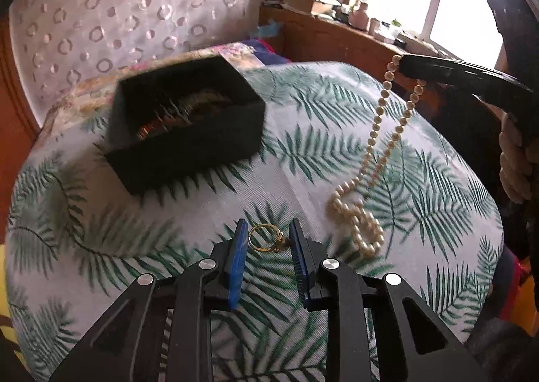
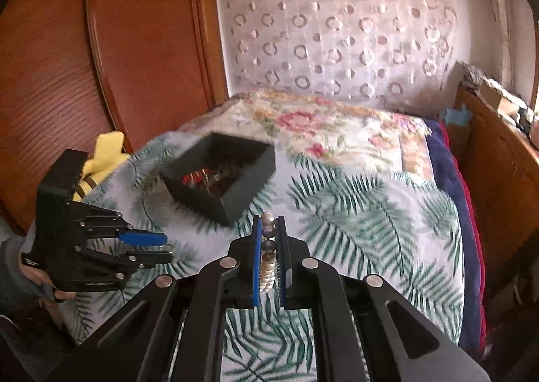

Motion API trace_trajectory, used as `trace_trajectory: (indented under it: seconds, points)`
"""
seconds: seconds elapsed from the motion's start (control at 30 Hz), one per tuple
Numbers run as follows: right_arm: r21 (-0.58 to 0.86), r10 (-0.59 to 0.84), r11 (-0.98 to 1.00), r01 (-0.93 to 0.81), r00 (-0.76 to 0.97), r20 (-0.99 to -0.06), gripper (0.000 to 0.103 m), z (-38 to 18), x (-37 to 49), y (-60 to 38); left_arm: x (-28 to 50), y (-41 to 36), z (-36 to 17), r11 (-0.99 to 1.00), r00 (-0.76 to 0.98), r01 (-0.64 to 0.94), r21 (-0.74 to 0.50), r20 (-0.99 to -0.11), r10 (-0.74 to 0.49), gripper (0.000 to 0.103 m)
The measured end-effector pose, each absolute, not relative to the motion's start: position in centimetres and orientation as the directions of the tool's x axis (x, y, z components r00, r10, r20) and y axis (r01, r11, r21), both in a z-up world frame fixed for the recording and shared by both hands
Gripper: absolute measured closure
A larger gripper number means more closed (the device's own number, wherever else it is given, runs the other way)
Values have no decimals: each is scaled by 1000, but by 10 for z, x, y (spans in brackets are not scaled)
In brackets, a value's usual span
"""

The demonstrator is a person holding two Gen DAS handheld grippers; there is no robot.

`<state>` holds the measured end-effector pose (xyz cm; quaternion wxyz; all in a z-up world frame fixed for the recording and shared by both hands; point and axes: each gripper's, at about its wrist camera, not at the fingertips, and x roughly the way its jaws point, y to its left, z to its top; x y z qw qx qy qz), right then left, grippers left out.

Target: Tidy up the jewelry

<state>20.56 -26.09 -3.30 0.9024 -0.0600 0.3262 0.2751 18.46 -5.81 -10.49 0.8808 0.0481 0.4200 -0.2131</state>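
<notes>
Left wrist only: gold ring (image 1: 266, 238).

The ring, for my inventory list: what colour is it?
Gold; the ring shows best in the left wrist view.

The bed's white cloth printed with green fern leaves (image 1: 303, 159) carries a matte black open box (image 1: 188, 119), a thin gold ring (image 1: 266, 239) and a cream pearl necklace (image 1: 377, 142). Toward the cloth's far edge lies a cream quilt with pink flowers (image 2: 303, 126). Both black grippers have blue pads (image 1: 235, 264). Behind hangs a pale curtain with pink circles (image 2: 337, 28).
</notes>
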Motion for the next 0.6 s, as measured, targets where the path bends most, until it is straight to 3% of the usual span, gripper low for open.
trace_trajectory:
  seconds: [0.37,0.6]
  points:
    - [10,528,803,-596,703,-477,94,50,224,-231,234,-32,-43,938,690,345,-42,-667,-283,79]
    - [-36,536,795,-605,730,-425,94,89,251,-210,266,-22,-43,952,705,303,-36,-664,-249,79]
